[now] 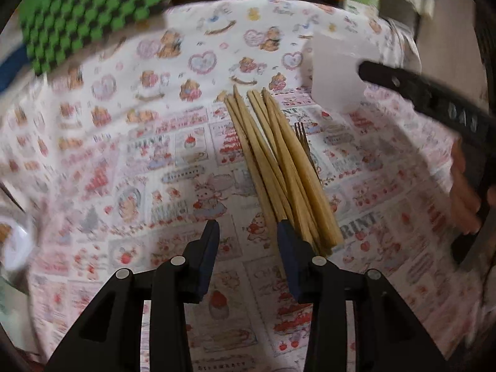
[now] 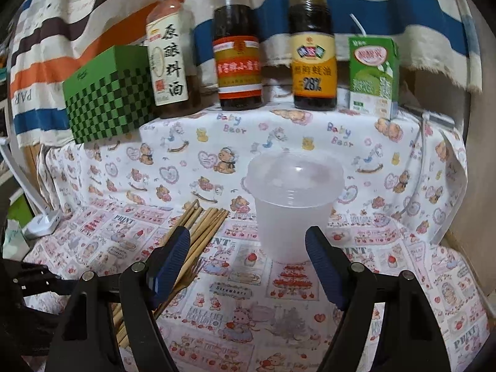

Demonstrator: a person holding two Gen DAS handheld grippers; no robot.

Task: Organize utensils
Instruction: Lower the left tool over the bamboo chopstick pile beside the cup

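We hold two tong-like grippers over a table covered in a pink cartoon-print cloth (image 2: pixel 310 130). The left gripper (image 1: pixel 248 232) points steeply down at the near ends of a bundle of wooden chopsticks (image 1: pixel 279 161); its jaws stand partly open and hold nothing, with the right pad just beside the bundle rather than around it. The right gripper (image 2: pixel 248 241) hangs wide open and empty in front of a translucent plastic cup (image 2: pixel 293 204), which stands upright just beside the far ends of the chopsticks. A fork (image 1: pixel 305 145) lies partly tucked under the bundle on the cup side.

To do this step well, we judge the left jaws need to shift sideways until they straddle one or two sticks near their ends, then close firmly so nothing rolls free.

Behind the cup stand three sauce bottles (image 2: pixel 237 49), a green drink carton (image 2: pixel 372 77) and a green chequered box (image 2: pixel 108 93), well apart from the work. The overlapping sticks and the fork could snag.
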